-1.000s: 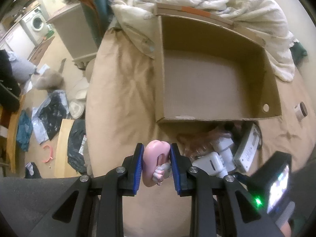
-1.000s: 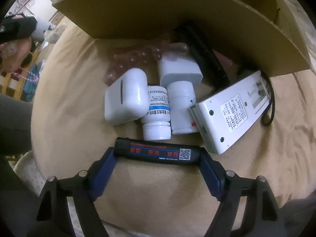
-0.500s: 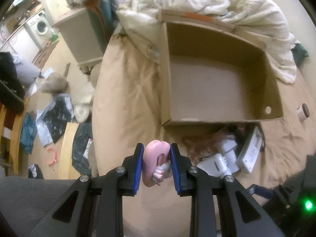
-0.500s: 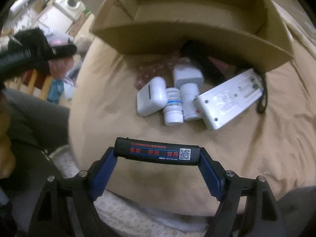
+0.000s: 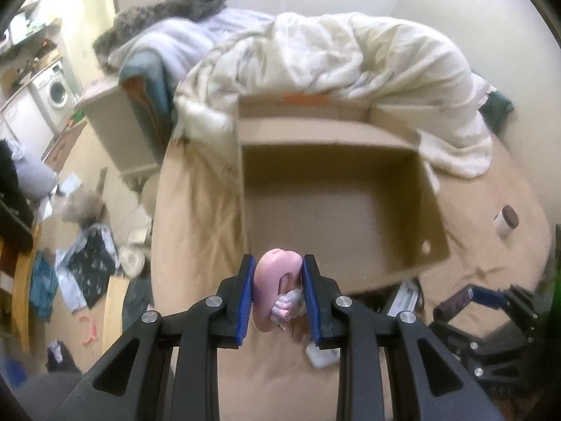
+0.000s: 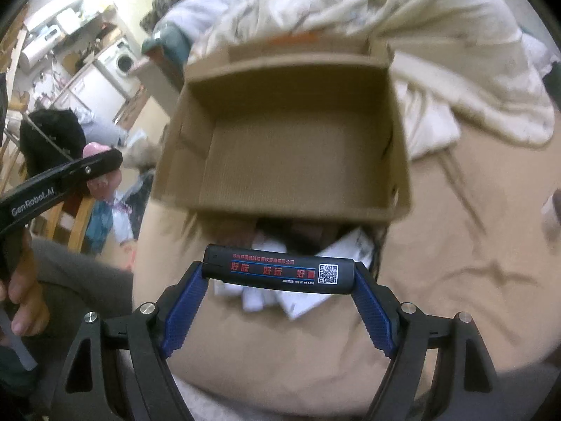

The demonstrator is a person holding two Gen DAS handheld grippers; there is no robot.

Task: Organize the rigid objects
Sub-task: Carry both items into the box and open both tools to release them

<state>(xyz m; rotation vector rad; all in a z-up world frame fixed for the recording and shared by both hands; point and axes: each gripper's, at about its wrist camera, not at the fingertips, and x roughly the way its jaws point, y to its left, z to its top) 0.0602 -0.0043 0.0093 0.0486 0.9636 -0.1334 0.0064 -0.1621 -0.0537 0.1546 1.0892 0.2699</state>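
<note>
The left gripper [image 5: 277, 293] is clamped narrowly on a small pink figurine [image 5: 275, 289], glossy and rounded, with a pale little paw-like part at its lower side. The right gripper [image 6: 278, 277] stands wide, its blue pads pressed on the two ends of a black lighter [image 6: 278, 273], a slim bar printed with red characters and a QR code (it lies crosswise). Both are held above the tan bedcover [image 6: 455, 263], near the open cardboard box [image 5: 336, 210].
</note>
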